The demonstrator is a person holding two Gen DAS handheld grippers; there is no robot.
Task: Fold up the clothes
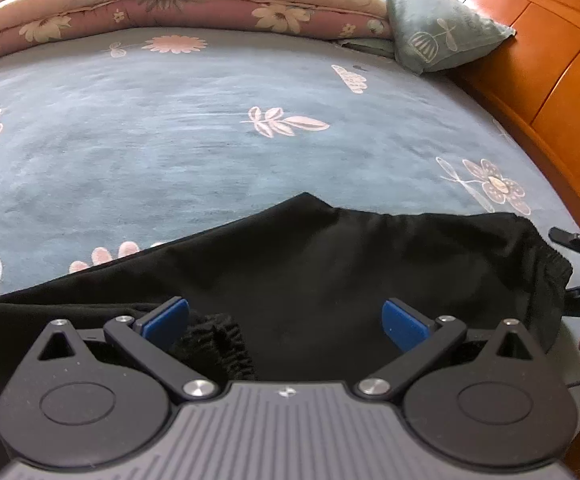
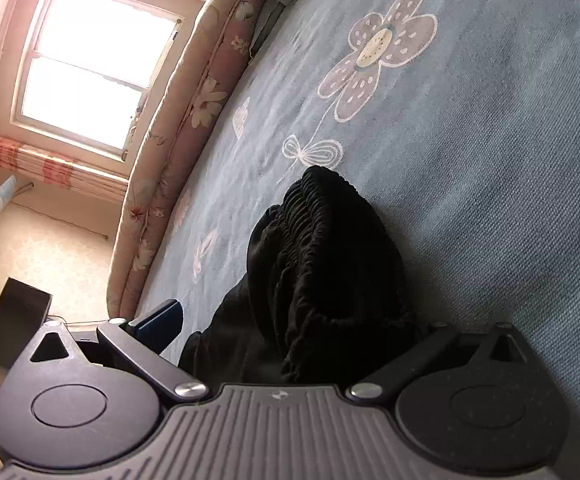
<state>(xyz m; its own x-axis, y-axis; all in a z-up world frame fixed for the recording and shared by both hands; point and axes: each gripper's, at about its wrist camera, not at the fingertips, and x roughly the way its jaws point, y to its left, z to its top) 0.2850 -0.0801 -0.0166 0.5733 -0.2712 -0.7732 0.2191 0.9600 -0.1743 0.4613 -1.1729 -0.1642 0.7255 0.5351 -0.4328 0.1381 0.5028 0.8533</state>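
The left wrist camera sits low over the bed [image 1: 169,140], facing across it toward the rolled quilt [image 1: 169,8], with the headboard [image 1: 550,80] at right. The right wrist camera lies close to the sheet, apparently rolled sideways, facing the window [image 2: 89,68]. Both views share the black garment [image 1: 330,264] [image 2: 330,264], quilt and pillow [image 1: 438,28].

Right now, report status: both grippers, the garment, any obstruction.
Left gripper open over black trousers. Right gripper open, elastic waistband between its fingers. Trousers flat on blue floral bedsheet. Nothing in the way.
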